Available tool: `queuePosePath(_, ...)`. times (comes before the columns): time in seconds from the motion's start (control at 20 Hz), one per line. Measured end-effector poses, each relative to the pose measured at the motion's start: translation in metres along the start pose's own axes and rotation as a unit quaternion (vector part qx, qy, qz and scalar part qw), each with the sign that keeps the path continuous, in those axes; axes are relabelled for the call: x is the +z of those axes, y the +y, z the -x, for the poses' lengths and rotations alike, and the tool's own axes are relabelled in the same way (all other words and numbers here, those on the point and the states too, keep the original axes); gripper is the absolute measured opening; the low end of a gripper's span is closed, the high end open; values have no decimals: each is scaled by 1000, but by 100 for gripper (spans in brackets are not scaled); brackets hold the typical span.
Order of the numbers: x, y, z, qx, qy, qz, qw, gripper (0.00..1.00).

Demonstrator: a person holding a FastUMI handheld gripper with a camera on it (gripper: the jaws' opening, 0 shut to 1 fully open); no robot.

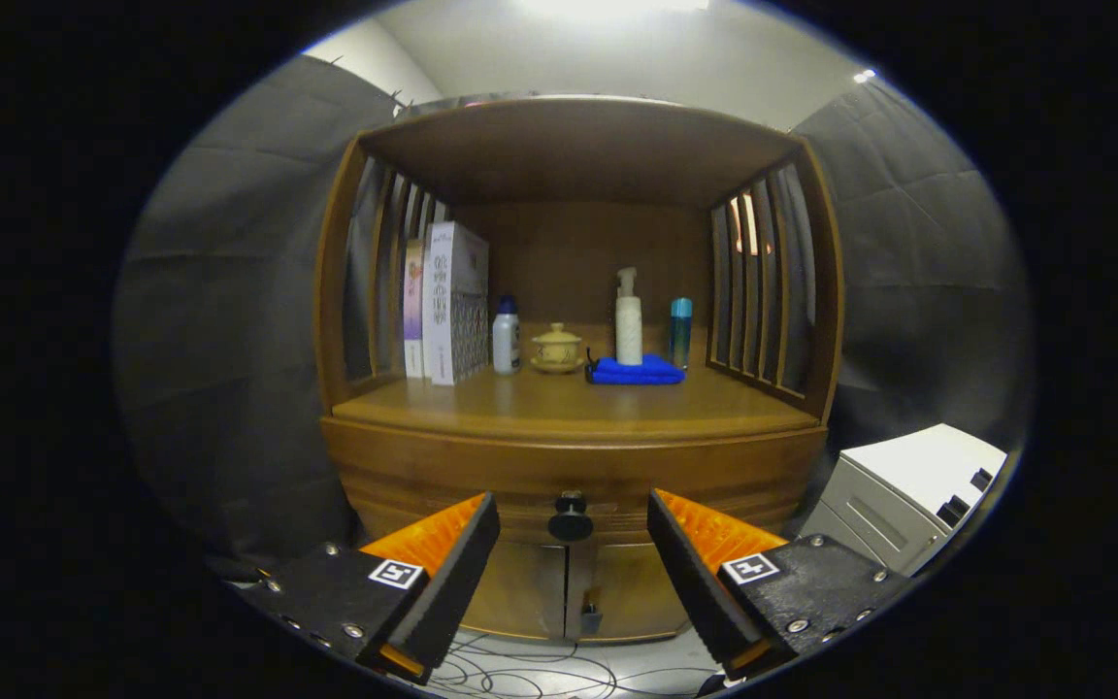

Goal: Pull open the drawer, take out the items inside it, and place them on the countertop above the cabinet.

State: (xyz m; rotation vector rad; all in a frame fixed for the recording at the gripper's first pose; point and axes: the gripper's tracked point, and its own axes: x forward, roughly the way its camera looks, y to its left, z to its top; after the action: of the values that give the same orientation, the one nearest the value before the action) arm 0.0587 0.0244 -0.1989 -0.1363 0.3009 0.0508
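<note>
A wooden cabinet stands ahead of me, its drawer front (481,478) closed under the countertop (559,406). A round black knob (570,517) sits in the middle of the drawer. My gripper (573,515) is open, and the knob shows in the gap between its two fingertips, still some way beyond them. Nothing is held. The drawer's inside is hidden.
On the countertop stand boxes (452,303) at the left, a small white bottle (506,336), a yellow lidded cup (556,348), a white pump bottle (628,318) on a blue cloth (635,371), and a teal bottle (680,331). A white unit (908,490) stands right of the cabinet. Cables (530,675) lie on the floor.
</note>
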Motion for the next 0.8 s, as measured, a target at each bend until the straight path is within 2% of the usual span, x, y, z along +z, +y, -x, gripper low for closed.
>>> queuePosePath(0.15, -21, 8, -22, 10, 24, -12, 1000, 96)
queuePosePath(0.35, -37, 0, -47, -14, 40, 3, 999, 97)
queuePosePath(0.5, -46, 1, -73, -11, 53, 10, 998, 97)
queuePosePath(0.7, -54, -5, -98, -20, 60, 6, 998, 89)
queuePosePath(0.8, -55, -9, -105, -27, 58, 7, 998, 81)
